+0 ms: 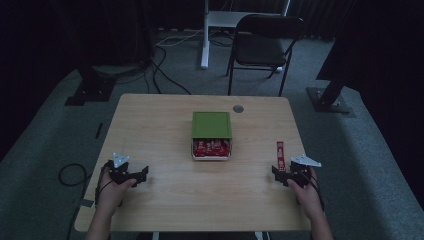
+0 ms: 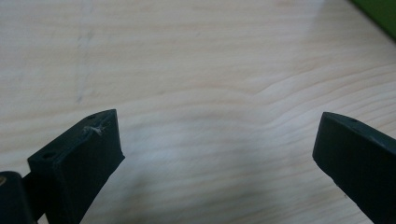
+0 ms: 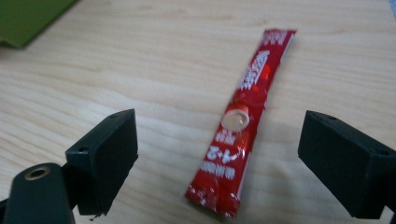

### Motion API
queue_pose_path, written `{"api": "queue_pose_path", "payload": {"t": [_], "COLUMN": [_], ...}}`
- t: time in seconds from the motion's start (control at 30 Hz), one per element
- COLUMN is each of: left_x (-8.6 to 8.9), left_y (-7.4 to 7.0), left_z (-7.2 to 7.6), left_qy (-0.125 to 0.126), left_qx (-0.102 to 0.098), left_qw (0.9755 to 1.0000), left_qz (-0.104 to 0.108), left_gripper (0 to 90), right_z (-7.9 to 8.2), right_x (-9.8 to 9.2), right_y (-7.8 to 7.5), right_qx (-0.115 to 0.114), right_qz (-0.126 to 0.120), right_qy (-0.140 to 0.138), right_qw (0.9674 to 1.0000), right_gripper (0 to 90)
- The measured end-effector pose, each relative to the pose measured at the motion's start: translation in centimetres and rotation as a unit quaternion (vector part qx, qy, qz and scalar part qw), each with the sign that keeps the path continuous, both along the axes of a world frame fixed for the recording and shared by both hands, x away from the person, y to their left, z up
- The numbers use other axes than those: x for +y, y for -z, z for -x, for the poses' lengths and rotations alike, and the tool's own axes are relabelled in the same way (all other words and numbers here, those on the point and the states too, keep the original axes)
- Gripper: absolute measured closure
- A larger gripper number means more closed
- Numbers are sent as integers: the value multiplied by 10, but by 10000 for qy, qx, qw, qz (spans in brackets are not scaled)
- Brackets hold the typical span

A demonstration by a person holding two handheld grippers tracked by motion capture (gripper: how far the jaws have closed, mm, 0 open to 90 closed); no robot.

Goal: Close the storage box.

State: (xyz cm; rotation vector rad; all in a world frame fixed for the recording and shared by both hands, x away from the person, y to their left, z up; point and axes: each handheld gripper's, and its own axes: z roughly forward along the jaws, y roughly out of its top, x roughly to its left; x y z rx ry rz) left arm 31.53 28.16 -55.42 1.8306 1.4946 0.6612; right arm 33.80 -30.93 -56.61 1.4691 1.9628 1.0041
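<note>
A green box [image 1: 211, 124] lies at the table's middle, its lid slid back so that several red sachets [image 1: 211, 148] show at its near end. One loose red sachet [image 1: 280, 155] [image 3: 243, 116] lies flat on the wood at the right. My right gripper [image 1: 287, 173] [image 3: 217, 154] is open just behind that sachet, one jaw on either side of its near end, not touching it. At the near left of the table my left gripper [image 1: 131, 172] [image 2: 215, 149] is open over bare wood, with a corner of the green box [image 2: 380, 14] at the far right of its view.
The light wooden table [image 1: 160, 130] has a round grey cable grommet [image 1: 238, 108] near its far edge. Beyond it stand a dark folding chair [image 1: 265, 42] and a white desk leg [image 1: 204, 35]. Black stand bases [image 1: 90, 90] and cables lie on the grey carpet.
</note>
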Motion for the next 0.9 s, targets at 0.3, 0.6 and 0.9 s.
{"api": "queue_pose_path", "payload": {"t": [0.3,0.6,0.9], "left_x": [9,12,10], "left_y": [7,10,11], "left_z": [5,9,11], "left_qy": [-237,-528,-794], "left_qx": [193,360,456], "left_qw": [9994,9978,9954], "left_qz": [-141,-181,-282], "left_gripper": [19,20,19], "right_z": [0,-2,-3], "right_x": [2,4,6], "right_y": [4,6,6], "right_qx": [144,350,358], "right_qz": [85,250,301], "right_qy": [-51,13,36], "right_qw": [9998,9991,9989], "right_gripper": [117,127,122]}}
